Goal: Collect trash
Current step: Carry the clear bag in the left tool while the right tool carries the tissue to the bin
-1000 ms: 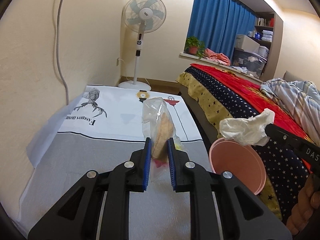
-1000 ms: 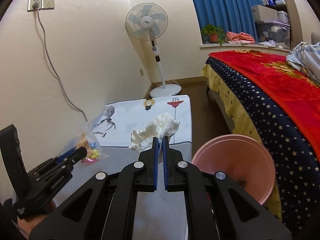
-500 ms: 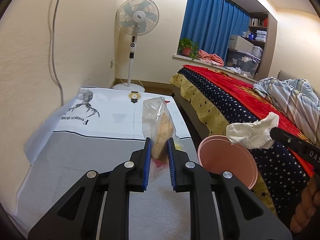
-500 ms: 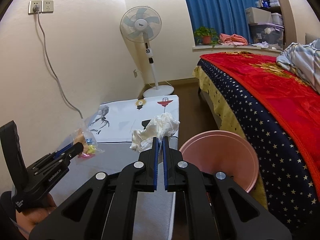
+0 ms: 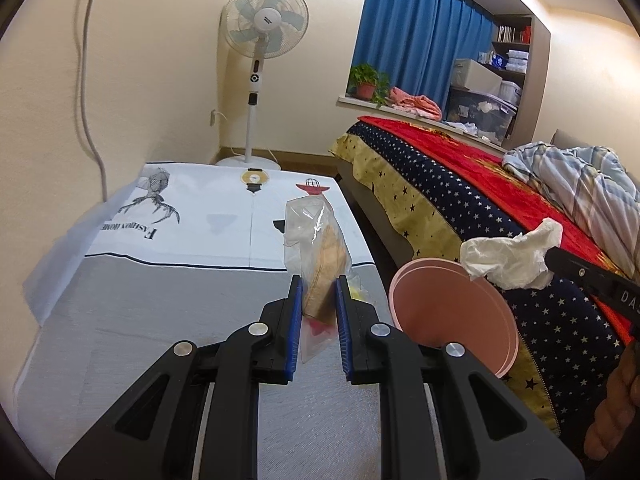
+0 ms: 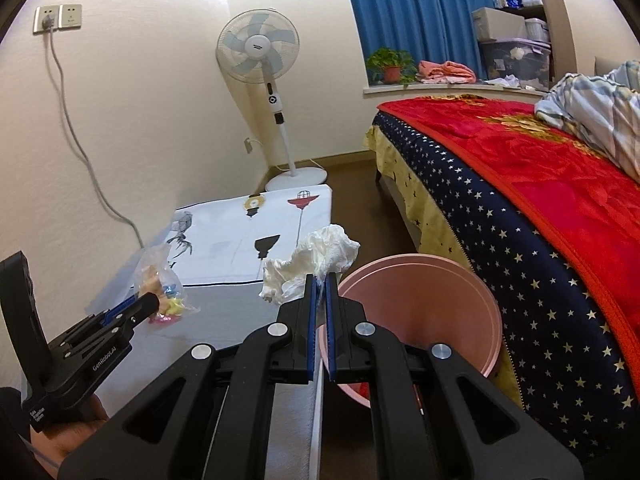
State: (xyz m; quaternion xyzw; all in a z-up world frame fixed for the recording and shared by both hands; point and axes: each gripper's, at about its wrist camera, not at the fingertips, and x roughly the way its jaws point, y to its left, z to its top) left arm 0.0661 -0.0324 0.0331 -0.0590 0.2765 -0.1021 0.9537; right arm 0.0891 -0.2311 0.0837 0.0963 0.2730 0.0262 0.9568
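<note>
A: What do you see at the left side?

B: The left gripper [image 5: 318, 300] is over the counter [image 5: 160, 308], which has a white and grey cloth. Its blue fingers [image 5: 295, 316] are clamped on a clear plastic bag [image 5: 316, 248]. The bag stands up between them, with something tan inside and small pink and yellow pieces at the bottom. From the right wrist view the same bag [image 6: 164, 288] hangs above the counter [image 6: 224, 312], not touching it.

A: And more to the right?

B: The right gripper [image 6: 320, 292] has its fingers [image 6: 310, 304] pressed together on a crumpled white tissue [image 6: 312, 264]. The tissue is in the air, just beside the near rim of the pink bin [image 6: 420, 312], which stands on the floor between the counter and the bed [image 6: 540, 200]. In the left wrist view the tissue [image 5: 508, 256] is above the bin [image 5: 452, 312]

A: What is behind?

B: A standing fan [image 5: 264, 32] by the wall and a blue curtain [image 5: 420, 40]
</note>
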